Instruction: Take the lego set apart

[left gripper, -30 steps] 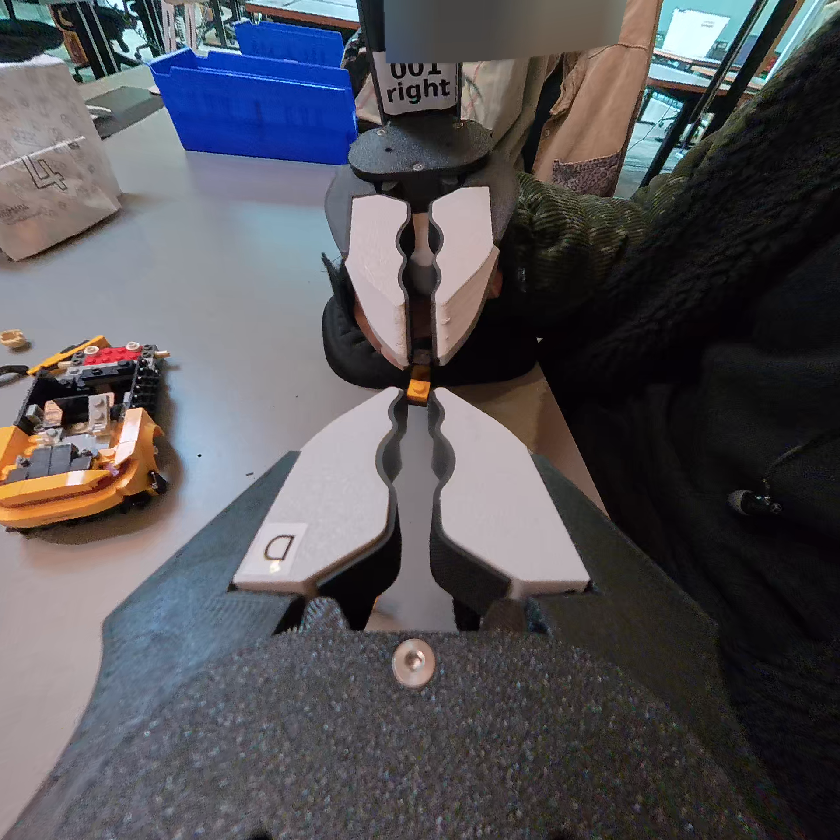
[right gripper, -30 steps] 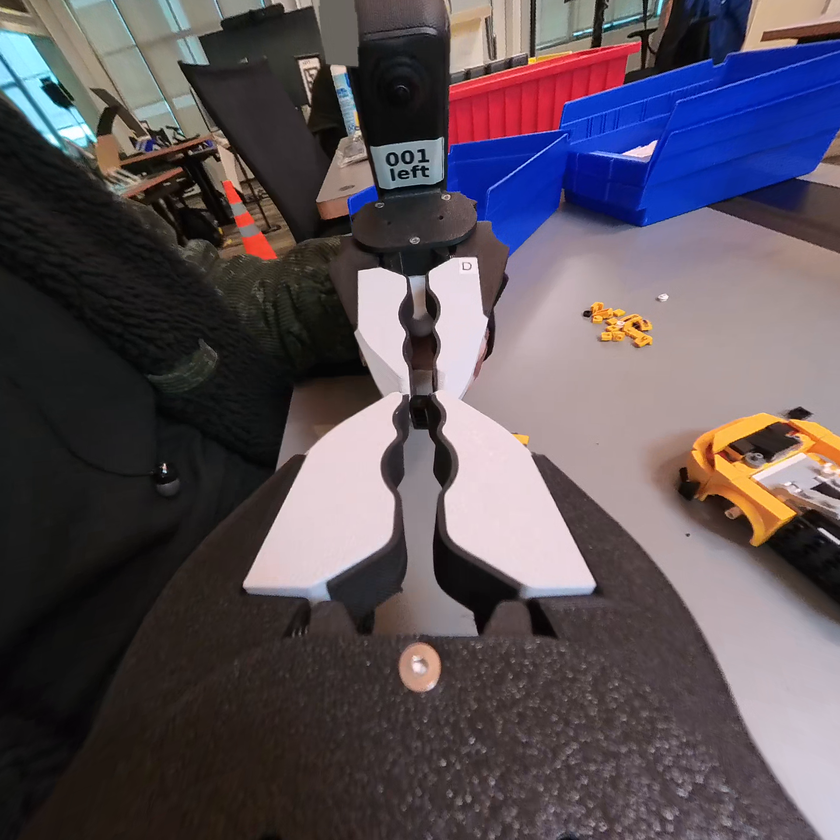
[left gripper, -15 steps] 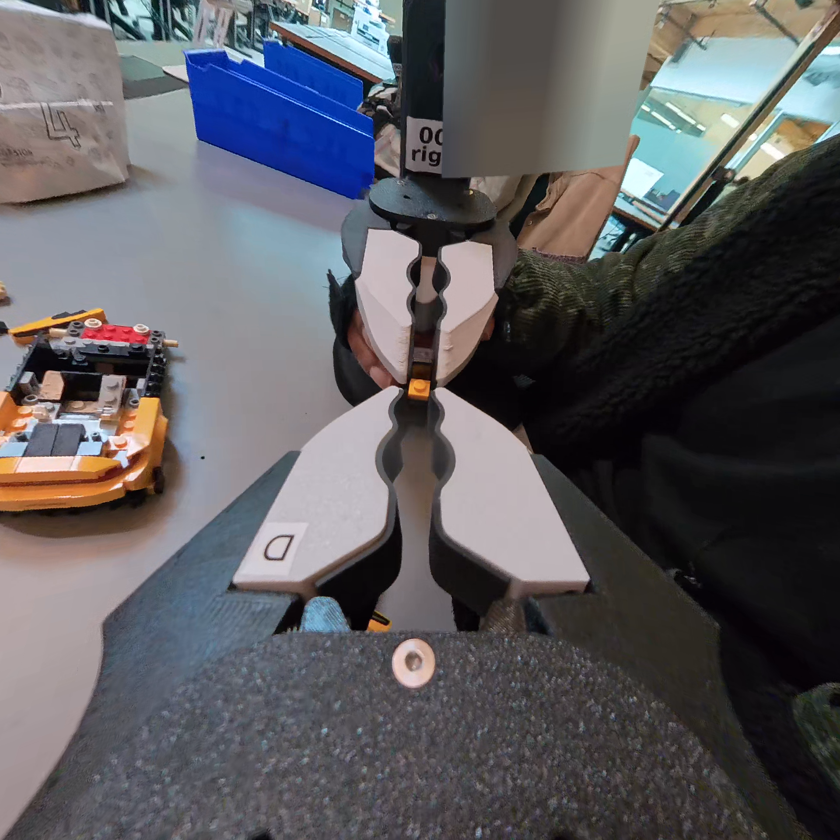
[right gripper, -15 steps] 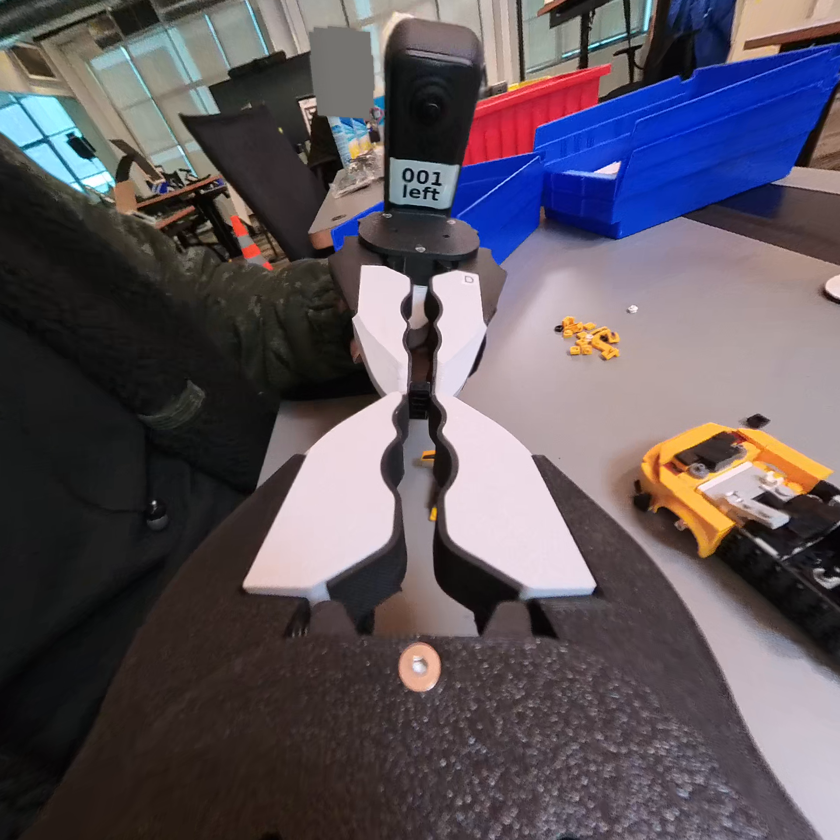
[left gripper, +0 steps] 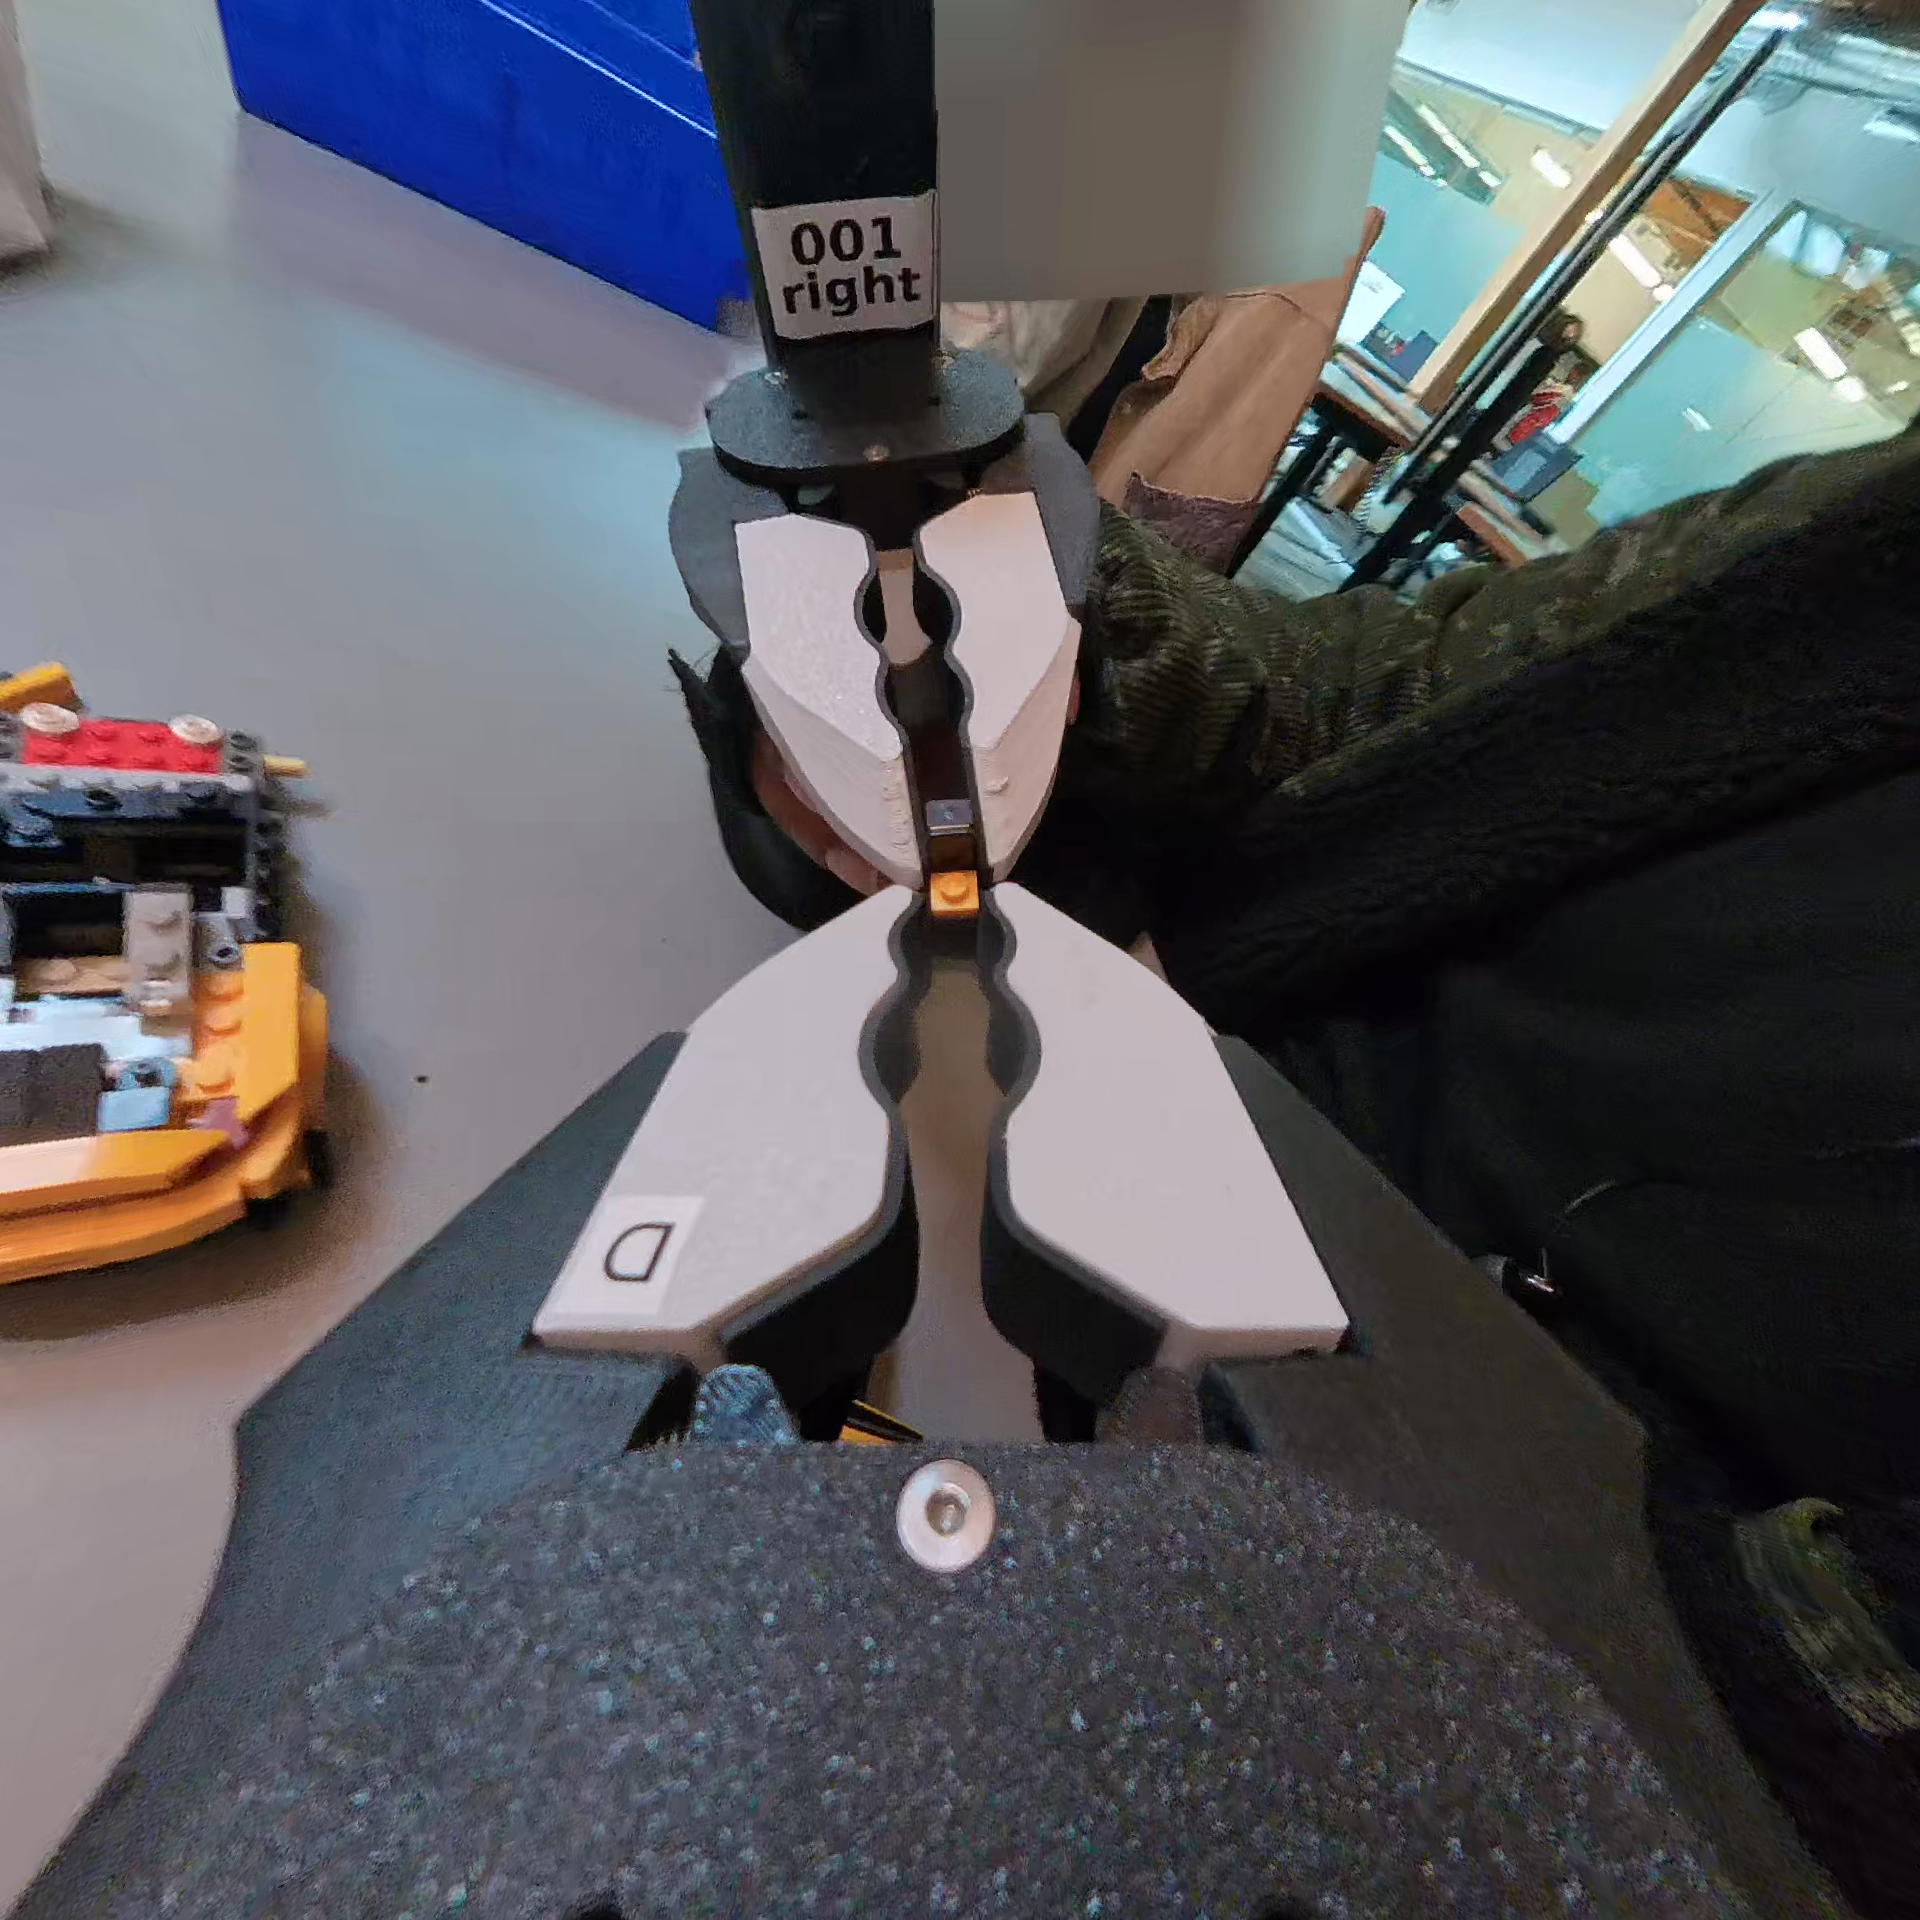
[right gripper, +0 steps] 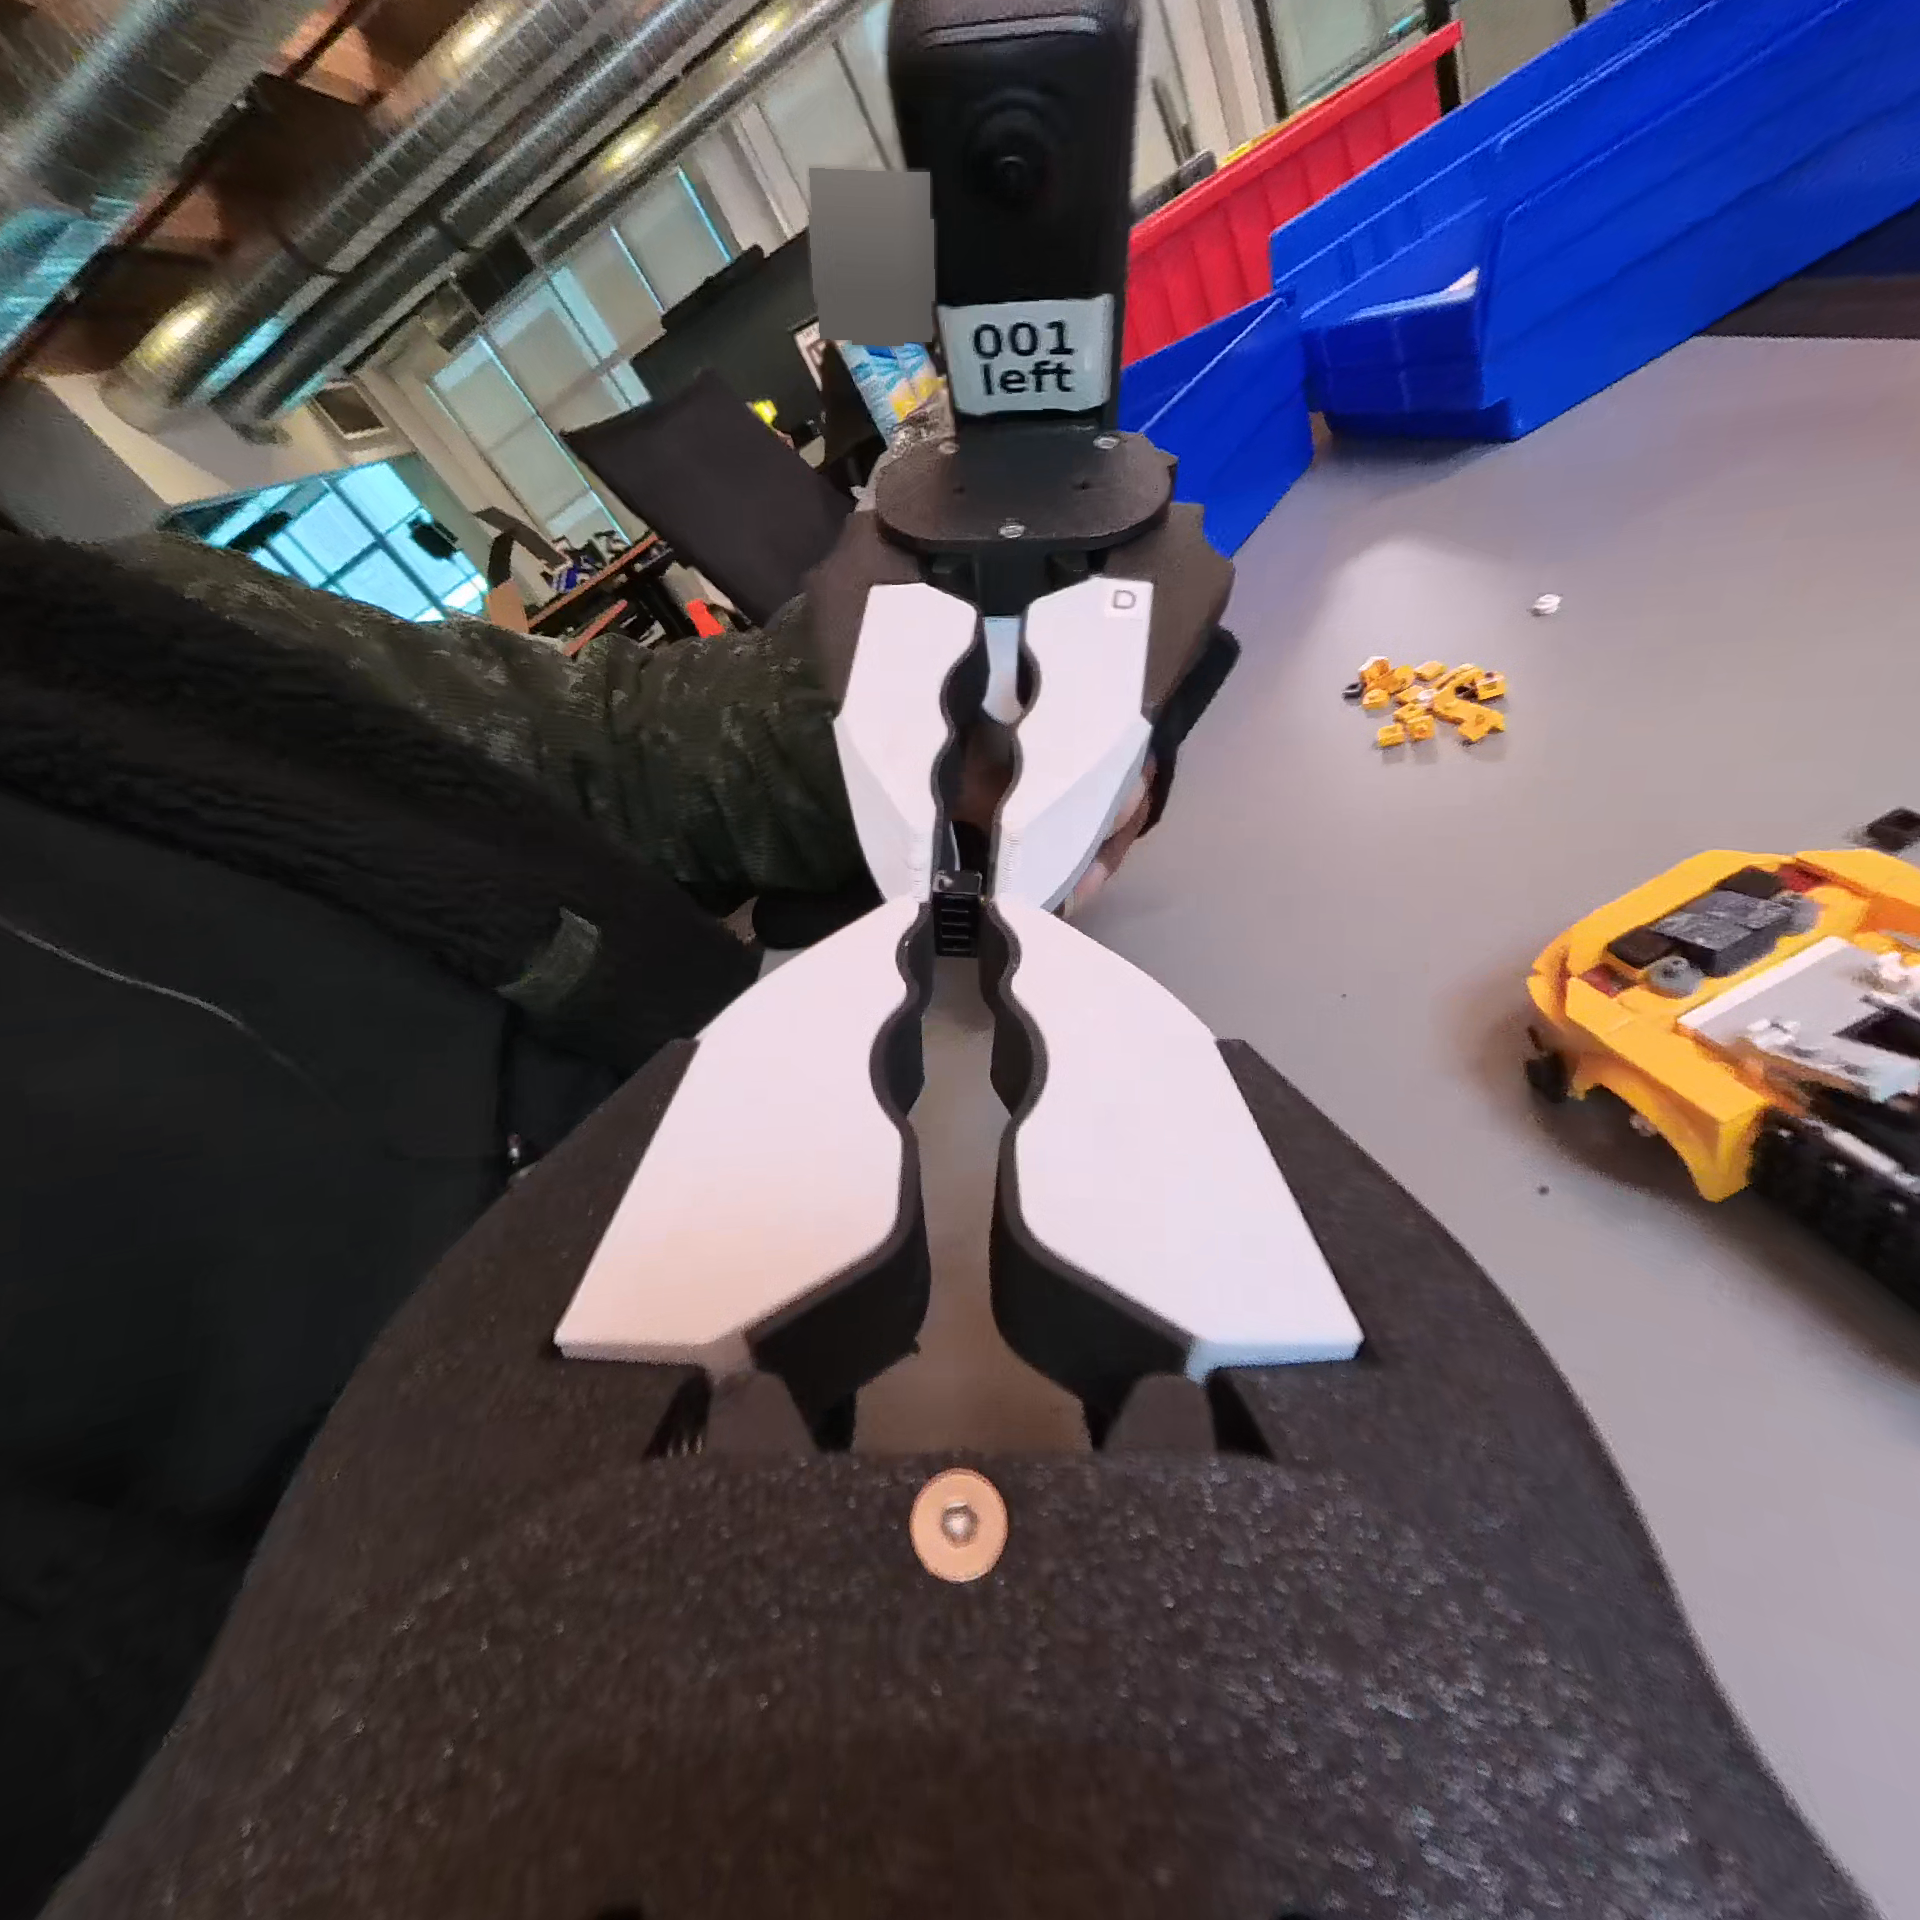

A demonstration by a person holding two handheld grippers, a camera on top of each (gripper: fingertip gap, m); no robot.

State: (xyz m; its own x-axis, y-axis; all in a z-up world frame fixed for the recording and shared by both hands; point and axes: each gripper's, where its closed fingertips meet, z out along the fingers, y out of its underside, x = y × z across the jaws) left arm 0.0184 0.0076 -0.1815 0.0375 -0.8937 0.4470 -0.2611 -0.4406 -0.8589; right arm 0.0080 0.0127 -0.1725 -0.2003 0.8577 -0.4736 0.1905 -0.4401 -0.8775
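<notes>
My left gripper (left gripper: 954, 912) is shut on a small orange lego piece (left gripper: 954, 894), held in the air above the table edge. My right gripper (right gripper: 956, 935) faces it tip to tip and is shut on a small black ribbed piece (right gripper: 956, 923). The right gripper also shows in the left wrist view (left gripper: 951, 831), and the left gripper shows in the right wrist view (right gripper: 961, 883). The orange and black pieces touch; I cannot tell whether they are still joined. The partly stripped yellow lego car (left gripper: 135, 1018) (right gripper: 1714, 1018) lies on the grey table.
A heap of small yellow pieces (right gripper: 1429, 701) lies farther out on the table. Blue bins (right gripper: 1558, 239) (left gripper: 499, 114) and a red bin (right gripper: 1278, 187) stand at the back. The person's dark sleeves (left gripper: 1507, 790) hold both grippers at the table's near edge. The grippers are tip to tip, or close to it.
Both grippers stay shut, tip to tip, on the small pieces. They have moved and tilted together; the car now looks closer in the left wrist view.
</notes>
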